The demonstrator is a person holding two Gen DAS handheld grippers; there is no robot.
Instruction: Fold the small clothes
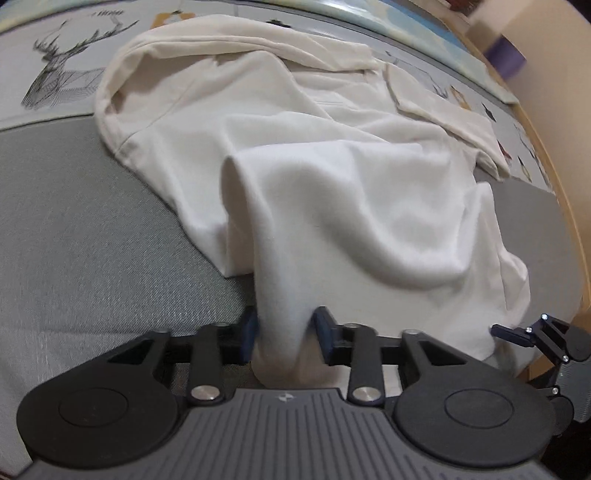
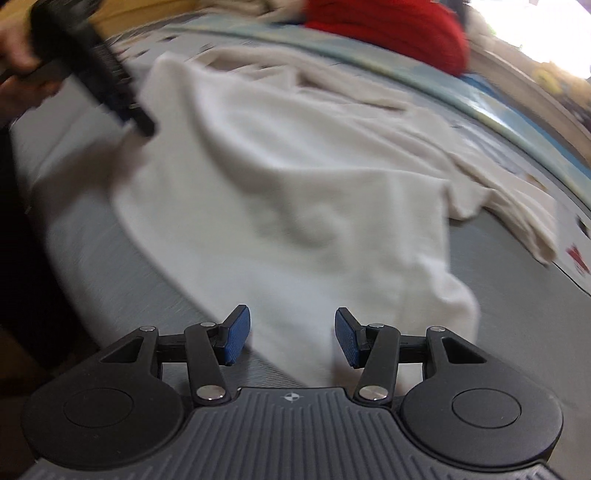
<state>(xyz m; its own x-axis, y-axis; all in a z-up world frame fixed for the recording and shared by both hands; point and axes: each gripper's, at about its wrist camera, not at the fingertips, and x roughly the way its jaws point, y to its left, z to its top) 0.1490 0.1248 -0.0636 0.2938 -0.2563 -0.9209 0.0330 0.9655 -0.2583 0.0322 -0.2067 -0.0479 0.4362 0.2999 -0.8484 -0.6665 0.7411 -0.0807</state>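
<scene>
A cream-white garment [image 1: 314, 177] lies crumpled on a grey bed cover [image 1: 92, 236]. My left gripper [image 1: 284, 332] is shut on a bunched fold of the garment's near edge and lifts it off the cover. The garment also shows in the right wrist view [image 2: 295, 192]. My right gripper [image 2: 291, 336] is open just above the garment's near edge, with cloth lying between the blue pads [image 2: 236, 334] but not pinched. The right gripper shows in the left wrist view at the lower right [image 1: 517, 332]. The left gripper shows blurred in the right wrist view at the upper left [image 2: 110, 92].
The bed cover has printed patches, with a deer drawing [image 1: 59, 70] at the far left. A wooden bed edge [image 1: 569, 221] runs along the right. A red object [image 2: 388, 26] sits at the far side of the bed. A light blue sheet [image 2: 517, 122] borders the cover.
</scene>
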